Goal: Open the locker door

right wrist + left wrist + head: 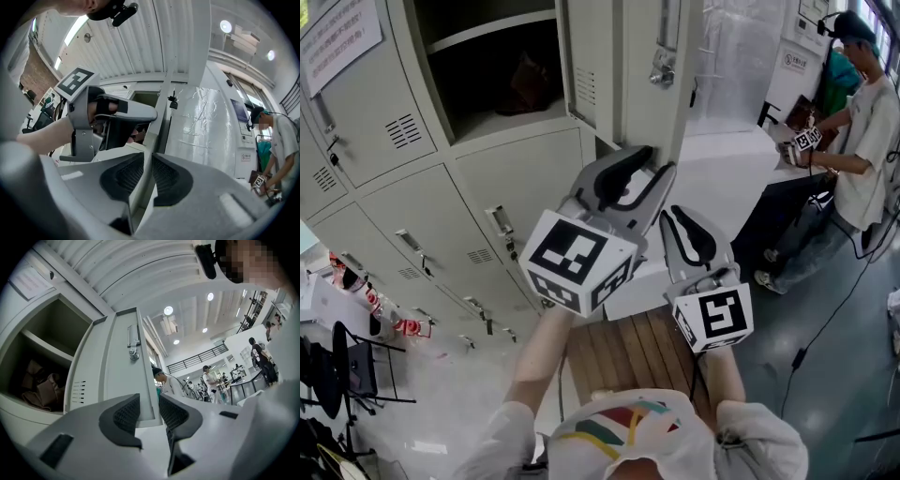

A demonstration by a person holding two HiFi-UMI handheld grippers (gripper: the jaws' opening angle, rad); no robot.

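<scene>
Pinching locker door [623,75] edge: right hand-held gripper [147,160]; left hand-held gripper [149,401] loosely astride.

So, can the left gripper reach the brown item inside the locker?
Probably yes: the locker door stands open, nothing blocks the brown item, and the left gripper is at the door's edge.

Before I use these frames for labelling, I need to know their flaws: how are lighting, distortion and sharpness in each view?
Head view: sharp and evenly lit, only the open compartment is shadowed. Left gripper view: strong fisheye, black corners, ceiling lights blown out. Right gripper view: same fisheye, lamp glaring at top right.
</scene>
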